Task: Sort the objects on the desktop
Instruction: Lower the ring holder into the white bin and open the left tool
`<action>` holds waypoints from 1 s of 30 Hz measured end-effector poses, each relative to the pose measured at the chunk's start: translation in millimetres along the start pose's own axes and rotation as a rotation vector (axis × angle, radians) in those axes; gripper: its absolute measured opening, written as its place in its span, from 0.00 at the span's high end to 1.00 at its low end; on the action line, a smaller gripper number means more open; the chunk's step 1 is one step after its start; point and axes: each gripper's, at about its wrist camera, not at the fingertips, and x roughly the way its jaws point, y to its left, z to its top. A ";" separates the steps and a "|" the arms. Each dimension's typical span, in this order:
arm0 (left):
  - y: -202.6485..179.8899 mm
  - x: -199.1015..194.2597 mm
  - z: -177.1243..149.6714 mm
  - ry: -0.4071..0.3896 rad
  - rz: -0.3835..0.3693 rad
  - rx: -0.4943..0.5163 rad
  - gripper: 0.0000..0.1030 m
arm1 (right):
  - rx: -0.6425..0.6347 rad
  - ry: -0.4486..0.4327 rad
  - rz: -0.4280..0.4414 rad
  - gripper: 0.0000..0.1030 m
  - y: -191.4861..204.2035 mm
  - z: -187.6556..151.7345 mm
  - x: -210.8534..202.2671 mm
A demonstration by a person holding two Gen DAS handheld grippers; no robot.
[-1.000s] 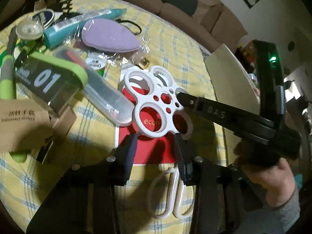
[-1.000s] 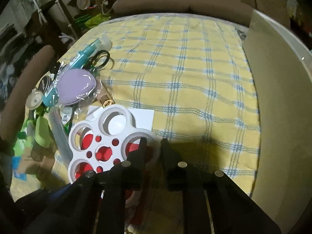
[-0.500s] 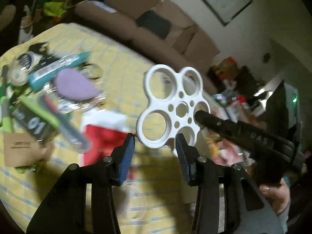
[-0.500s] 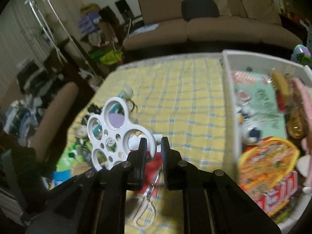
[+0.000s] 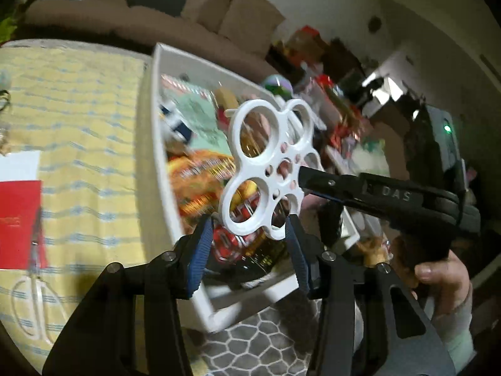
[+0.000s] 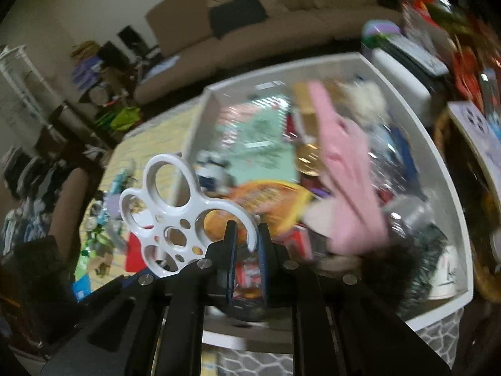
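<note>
A flat white plastic disc (image 5: pixel 272 159) with several round holes hangs in the air over a white bin (image 5: pixel 156 144) full of mixed items. My right gripper (image 6: pixel 247 235) is shut on the disc's (image 6: pixel 194 210) rim; in the left wrist view, the right gripper (image 5: pixel 300 175) reaches in from the right. My left gripper (image 5: pixel 249 222) sits just under the disc's lower edge. Its jaws are opening. Both blue pads (image 5: pixel 200 244) stand apart from the disc and press on nothing.
The bin (image 6: pixel 438 144) holds snack packets, a pink item, a green notebook and furry things. Left of it, the yellow checked tablecloth (image 5: pixel 78 125) carries a red card (image 5: pixel 18 219) and white scissors (image 5: pixel 34 300). A hand (image 5: pixel 438 279) grips the right tool. A grey patterned rug lies below.
The right gripper lifted the disc off the red card and carried it rightwards over the bin. The left gripper followed, and its jaws spread wider.
</note>
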 end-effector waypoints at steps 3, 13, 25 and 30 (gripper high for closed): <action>-8.5 0.0 -3.9 0.006 0.022 0.019 0.47 | -0.004 0.046 -0.035 0.87 -12.6 -0.7 13.7; 22.4 -72.7 10.5 -0.175 0.137 -0.003 0.05 | -0.024 -0.023 -0.065 0.60 -19.3 -10.7 4.3; 127.0 -107.8 -25.5 -0.044 0.465 0.015 0.01 | -0.199 -0.138 0.110 0.37 67.6 -46.5 -39.1; 125.1 -69.6 -58.3 0.094 0.531 0.124 0.01 | -0.287 -0.095 0.183 0.32 106.8 -74.4 -33.5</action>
